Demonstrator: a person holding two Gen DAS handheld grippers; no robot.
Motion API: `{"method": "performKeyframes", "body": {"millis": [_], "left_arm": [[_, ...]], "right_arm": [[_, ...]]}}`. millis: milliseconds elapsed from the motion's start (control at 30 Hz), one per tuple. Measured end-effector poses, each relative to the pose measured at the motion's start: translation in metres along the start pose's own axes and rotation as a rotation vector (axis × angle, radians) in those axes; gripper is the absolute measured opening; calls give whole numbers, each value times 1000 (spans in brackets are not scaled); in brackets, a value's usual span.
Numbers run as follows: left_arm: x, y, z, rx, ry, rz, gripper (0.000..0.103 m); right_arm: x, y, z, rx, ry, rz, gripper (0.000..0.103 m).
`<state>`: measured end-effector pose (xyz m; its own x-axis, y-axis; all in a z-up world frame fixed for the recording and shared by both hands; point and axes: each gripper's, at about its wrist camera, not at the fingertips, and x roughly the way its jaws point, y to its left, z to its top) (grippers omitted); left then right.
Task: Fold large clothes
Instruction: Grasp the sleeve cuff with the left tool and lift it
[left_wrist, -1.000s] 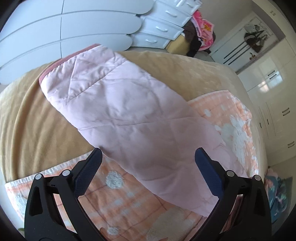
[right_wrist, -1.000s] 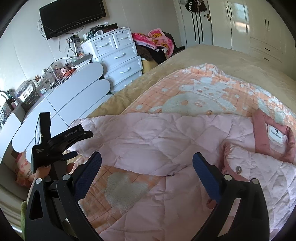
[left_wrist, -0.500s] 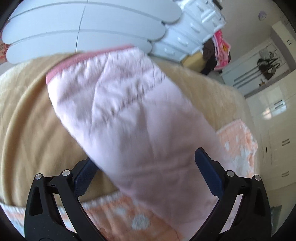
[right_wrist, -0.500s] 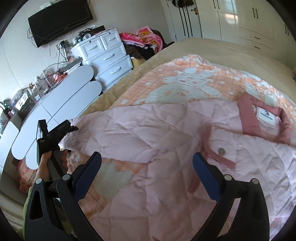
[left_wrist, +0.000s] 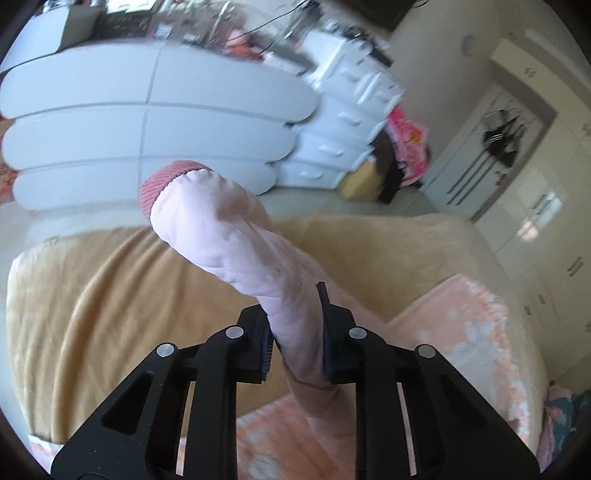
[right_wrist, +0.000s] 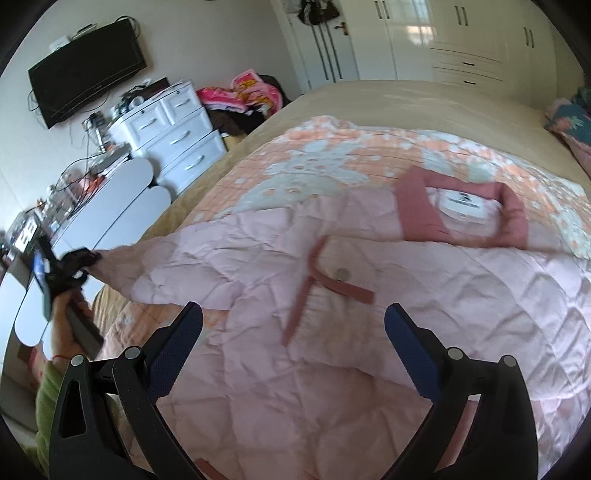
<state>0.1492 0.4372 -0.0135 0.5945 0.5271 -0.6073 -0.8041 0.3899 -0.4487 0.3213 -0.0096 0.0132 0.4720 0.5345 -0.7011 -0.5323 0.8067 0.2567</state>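
Note:
A pale pink quilted jacket (right_wrist: 332, 332) lies spread on the bed, its darker pink collar (right_wrist: 465, 210) and white label toward the far right. My left gripper (left_wrist: 295, 332) is shut on the jacket's sleeve (left_wrist: 236, 236), which sticks up past the fingers with its ribbed pink cuff (left_wrist: 162, 181) at the far end. In the right wrist view the left gripper (right_wrist: 79, 258) holds that sleeve lifted off the bed at the left edge. My right gripper (right_wrist: 293, 343) hovers open above the jacket's front, near the snap button (right_wrist: 342, 274), with nothing between its fingers.
The jacket rests on an orange and white patterned blanket (right_wrist: 332, 155) over a tan bedspread (left_wrist: 92, 302). White curved cabinets (left_wrist: 147, 122) and a white drawer unit (right_wrist: 173, 129) stand left of the bed. Wardrobes (right_wrist: 461, 40) line the far wall. A green sleeve (right_wrist: 48, 398) shows at lower left.
My left gripper has shut on the sleeve and lifted it, bunching it into a roll. My right gripper has slid right across the jacket toward the collar, still open.

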Motion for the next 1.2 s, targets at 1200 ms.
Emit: {"method": "performKeyframes", "body": {"millis": [1200], "left_arm": [[-189, -238, -112, 391, 35, -916, 10]], "right_arm": [[-111, -167, -64, 194, -101, -200, 98]]}}
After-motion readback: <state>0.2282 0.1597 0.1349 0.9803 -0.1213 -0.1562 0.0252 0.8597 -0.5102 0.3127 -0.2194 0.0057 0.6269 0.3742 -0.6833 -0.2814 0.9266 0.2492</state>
